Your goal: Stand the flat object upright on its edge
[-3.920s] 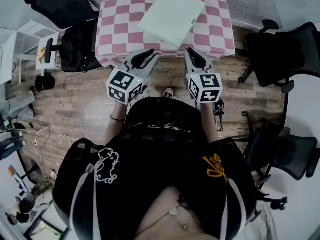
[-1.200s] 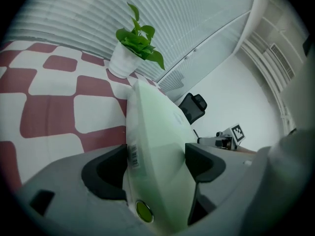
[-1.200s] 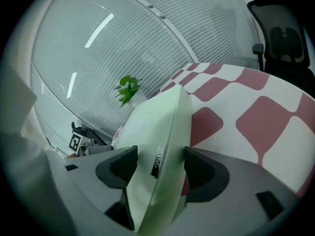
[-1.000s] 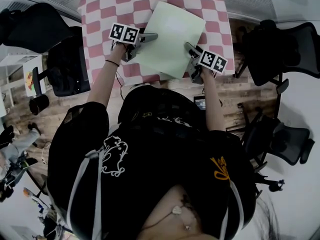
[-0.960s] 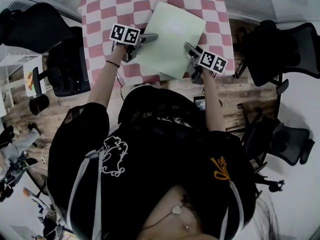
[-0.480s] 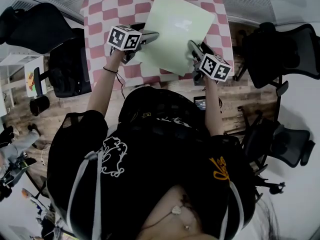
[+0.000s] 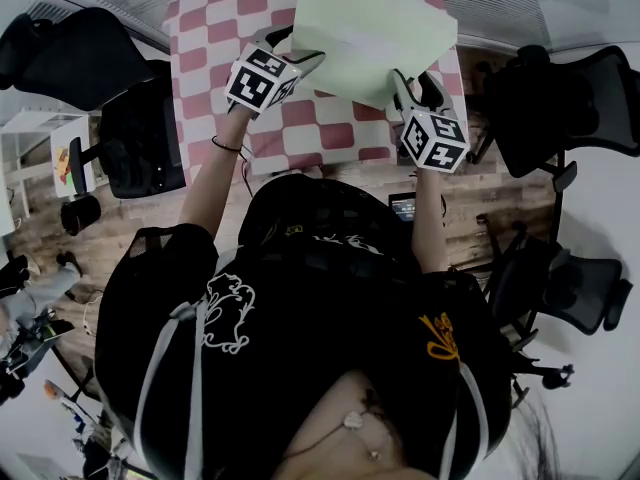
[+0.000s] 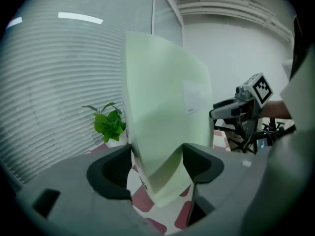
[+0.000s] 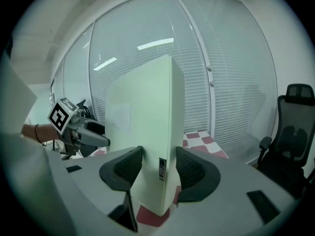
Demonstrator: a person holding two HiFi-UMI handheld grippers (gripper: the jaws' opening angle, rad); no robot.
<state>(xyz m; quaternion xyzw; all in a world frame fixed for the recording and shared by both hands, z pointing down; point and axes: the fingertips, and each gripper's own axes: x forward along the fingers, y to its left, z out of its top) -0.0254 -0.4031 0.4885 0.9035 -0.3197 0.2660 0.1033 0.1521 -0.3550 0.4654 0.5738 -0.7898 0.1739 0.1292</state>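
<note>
Pale-green flat box [image 7: 372, 23], flat on the checked table [image 7: 210, 48] a second ago, now lifted near-upright; left gripper [image 7: 298, 53] and right gripper [image 7: 415, 86], jaws just tightened, pinch its side edges; set-down remains.

I counted one flat object [image 7: 370, 28], pale green, and two grippers on it: the left gripper [image 7: 300, 54] and the right gripper [image 7: 421, 86]. Each had two jaws, four in all, and each pair had just been closing with that one object between them. There were two marker cubes, the left marker cube [image 7: 262, 80] and the right marker cube [image 7: 433, 140], one to a gripper. I saw one checkered table [image 7: 215, 38], one potted plant [image 8: 109, 123] and one person [image 7: 310, 318], with one wristband [image 7: 228, 148]. The black office chairs [image 7: 570, 93] came to four, as far as I could tell, two on either side.
</note>
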